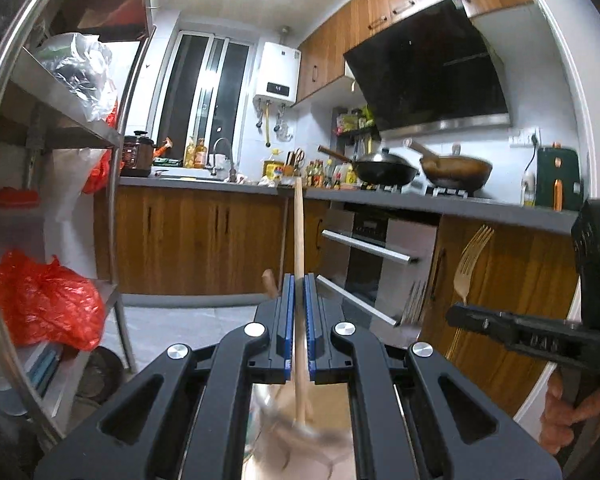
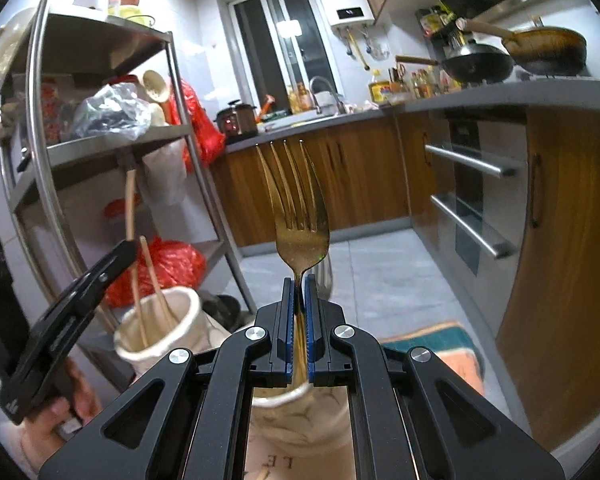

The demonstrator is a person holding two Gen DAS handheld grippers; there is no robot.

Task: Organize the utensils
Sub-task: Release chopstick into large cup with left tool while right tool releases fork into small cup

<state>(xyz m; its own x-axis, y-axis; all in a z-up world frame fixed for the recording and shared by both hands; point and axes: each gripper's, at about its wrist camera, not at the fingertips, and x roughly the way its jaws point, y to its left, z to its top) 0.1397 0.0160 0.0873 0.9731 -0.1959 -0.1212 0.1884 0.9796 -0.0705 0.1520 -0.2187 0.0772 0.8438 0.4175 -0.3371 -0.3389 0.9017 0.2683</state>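
Mid-task: two cream ceramic holders – one [image 2: 156, 332] already has a chopstick in it, the other [image 2: 300, 408] sits right under the right tongs [image 2: 299, 320]. Right tongs clamped on a gold fork [image 2: 298, 216], tines up; left tongs [image 1: 299, 320] clamped on a wooden chopstick [image 1: 298, 232] – neither dropped in yet.

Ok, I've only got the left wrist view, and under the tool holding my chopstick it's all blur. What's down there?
Observer: A cream holder sits just below the left tool, with another chopstick leaning in it.
Operator: And what's beneath the fork?
Observer: A second cream cup lies under the right tool.
Operator: Where is the fork gripped?
Observer: At the neck of the fork, tines up; its handle end is hidden.
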